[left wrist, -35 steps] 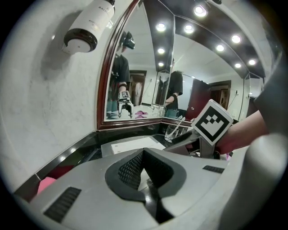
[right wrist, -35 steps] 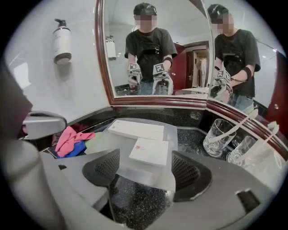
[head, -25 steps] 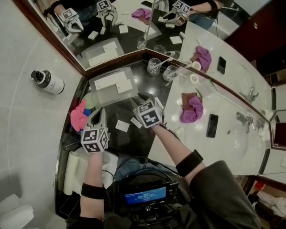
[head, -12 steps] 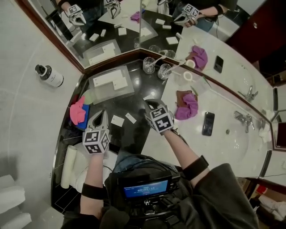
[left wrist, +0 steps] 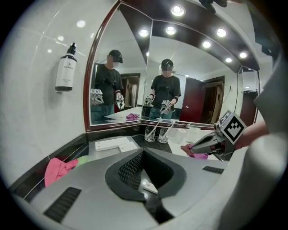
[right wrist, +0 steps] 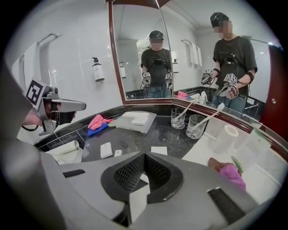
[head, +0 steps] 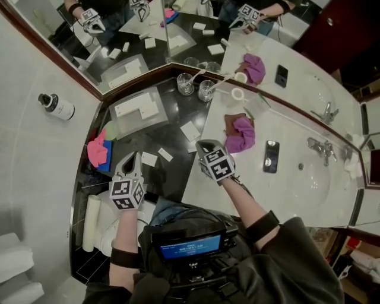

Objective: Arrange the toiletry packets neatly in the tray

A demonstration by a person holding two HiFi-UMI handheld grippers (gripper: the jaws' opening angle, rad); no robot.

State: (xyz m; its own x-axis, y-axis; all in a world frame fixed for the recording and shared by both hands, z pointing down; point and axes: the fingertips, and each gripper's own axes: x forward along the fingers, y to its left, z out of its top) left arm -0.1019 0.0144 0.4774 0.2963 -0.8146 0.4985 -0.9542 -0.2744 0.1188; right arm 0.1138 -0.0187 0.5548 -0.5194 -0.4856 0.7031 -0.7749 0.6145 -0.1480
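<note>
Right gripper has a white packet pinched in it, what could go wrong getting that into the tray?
1. The right gripper seems to pinch the white packet near one edge, so it may twist or slip in transit.
2. Two glasses stand close beside the tray; a wide approach could knock them.
3. The tray already holds packets; releasing over them could leave this one crooked.

White tile walls (head: 35, 166); 2 corner mirrors (left wrist: 193, 76), dark wood frame (right wrist: 110, 54); black granite counter (head: 151, 135); ceiling spotlights (left wrist: 177, 10).

Glossy black stone counter (head: 171, 138); translucent plastic tray (head: 134, 122) (frosted, matt).
</note>
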